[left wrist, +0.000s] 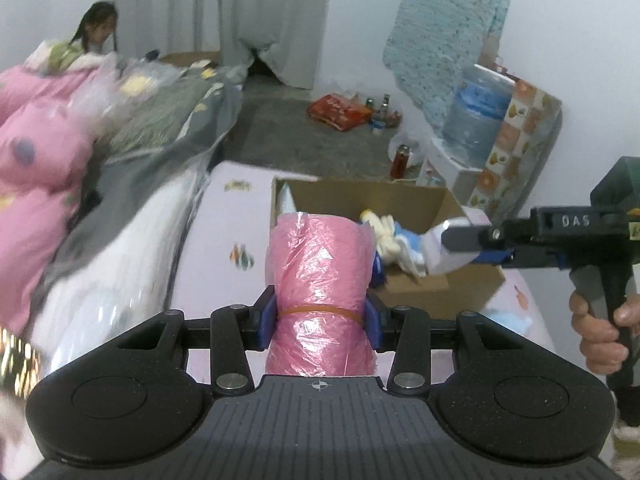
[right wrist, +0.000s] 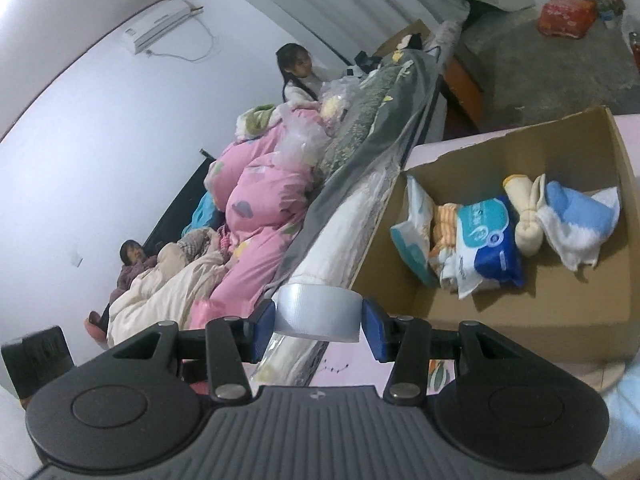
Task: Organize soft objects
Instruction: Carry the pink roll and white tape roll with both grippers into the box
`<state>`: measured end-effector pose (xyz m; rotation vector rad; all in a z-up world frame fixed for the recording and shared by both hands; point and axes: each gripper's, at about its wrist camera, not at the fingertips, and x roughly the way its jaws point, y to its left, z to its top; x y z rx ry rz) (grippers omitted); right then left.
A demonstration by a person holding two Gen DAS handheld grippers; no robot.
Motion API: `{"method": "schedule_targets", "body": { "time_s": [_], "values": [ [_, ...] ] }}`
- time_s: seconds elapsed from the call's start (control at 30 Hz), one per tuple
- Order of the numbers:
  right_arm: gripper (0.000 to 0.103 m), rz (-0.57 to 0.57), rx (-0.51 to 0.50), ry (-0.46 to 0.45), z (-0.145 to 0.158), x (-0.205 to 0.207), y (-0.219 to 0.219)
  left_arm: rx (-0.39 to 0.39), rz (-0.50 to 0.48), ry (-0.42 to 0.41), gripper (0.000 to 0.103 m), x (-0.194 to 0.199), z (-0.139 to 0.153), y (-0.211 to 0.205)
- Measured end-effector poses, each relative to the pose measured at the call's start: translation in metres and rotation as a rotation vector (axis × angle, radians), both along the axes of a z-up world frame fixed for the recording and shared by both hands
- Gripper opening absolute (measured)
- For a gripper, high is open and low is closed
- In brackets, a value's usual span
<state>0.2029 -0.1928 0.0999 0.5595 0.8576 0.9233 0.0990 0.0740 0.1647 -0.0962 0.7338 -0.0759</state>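
Before the cardboard box [left wrist: 400, 196], left claw [left wrist: 322, 320] clamps upright pink roll [left wrist: 320, 256]; right claw [right wrist: 318, 320] grips tape roll [right wrist: 318, 310].

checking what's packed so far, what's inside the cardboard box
Inside the cardboard box: a blue tissue pack, an orange striped cloth, a cream rolled towel and a blue-white towel. Anything beneath them is hidden.

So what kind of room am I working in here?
Most likely a lived-in bedroom: a bed piled with a pink quilt and other bedding, an air conditioner high on the wall, and a water dispenser standing on the bare floor.
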Motion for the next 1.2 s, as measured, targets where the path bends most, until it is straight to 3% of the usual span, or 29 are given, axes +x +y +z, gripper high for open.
{"method": "schedule_targets", "body": {
  "time_s": [0.17,0.43,0.7,0.97,1.2],
  "values": [
    [0.059,-0.012,-0.021,0.055,-0.013,0.034,0.003,0.045,-0.078,0.017,0.042,0.052,-0.010,-0.015],
    [0.059,-0.029,-0.067,0.182,-0.060,0.090,0.005,0.119,-0.200,0.050,0.042,0.120,-0.048,-0.038],
    [0.059,-0.070,-0.080,0.230,-0.088,0.119,-0.011,0.272,-0.365,0.062,0.042,0.147,-0.079,-0.050],
    [0.059,-0.083,-0.068,0.271,-0.108,0.135,-0.017,0.358,-0.517,0.177,0.044,0.151,-0.100,-0.049],
    [0.059,-0.058,-0.065,0.292,-0.114,0.136,-0.008,0.268,-0.530,0.204,0.047,0.150,-0.086,-0.038]
  ]
}}
